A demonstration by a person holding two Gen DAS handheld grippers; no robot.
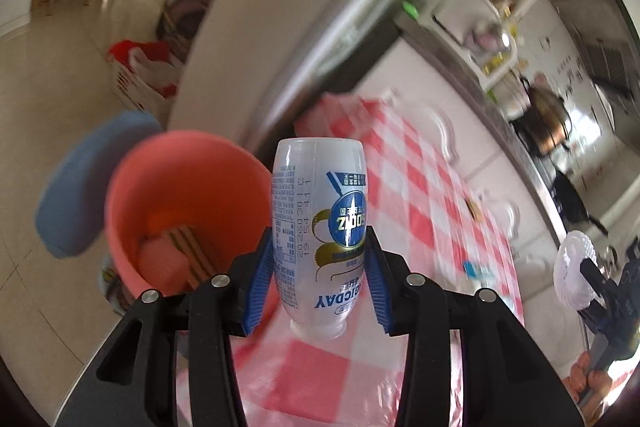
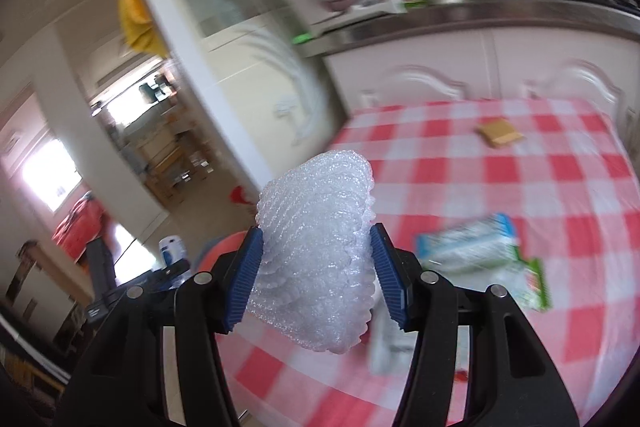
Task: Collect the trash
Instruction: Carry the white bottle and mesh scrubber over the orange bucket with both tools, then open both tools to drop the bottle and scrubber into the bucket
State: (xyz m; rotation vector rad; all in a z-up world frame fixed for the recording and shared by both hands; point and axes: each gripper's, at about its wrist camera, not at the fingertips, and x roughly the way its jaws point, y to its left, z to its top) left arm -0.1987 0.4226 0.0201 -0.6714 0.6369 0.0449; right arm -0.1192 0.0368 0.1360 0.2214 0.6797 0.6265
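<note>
My left gripper [image 1: 318, 279] is shut on a small white plastic bottle [image 1: 320, 227] with a blue and gold label, held with its neck toward the camera. Just left of it stands a pink bin [image 1: 176, 195] with a striped wrapper inside. My right gripper [image 2: 316, 277] is shut on a wad of white foam netting [image 2: 316, 251], above the left edge of the red and white checked table [image 2: 520, 187]. In the left wrist view the right gripper [image 1: 588, 287] shows at the far right with the foam netting [image 1: 572, 275]. The pink bin [image 2: 218, 255] peeks out behind the right gripper's left finger.
On the table lie a blue and green wrapper [image 2: 480, 251] and a small brown cardboard piece [image 2: 500, 133]. A blue stool [image 1: 88, 183] stands behind the bin. White cabinets [image 2: 440, 67] with a cluttered counter run behind the table. A white basket with red bags [image 1: 140, 75] sits on the floor.
</note>
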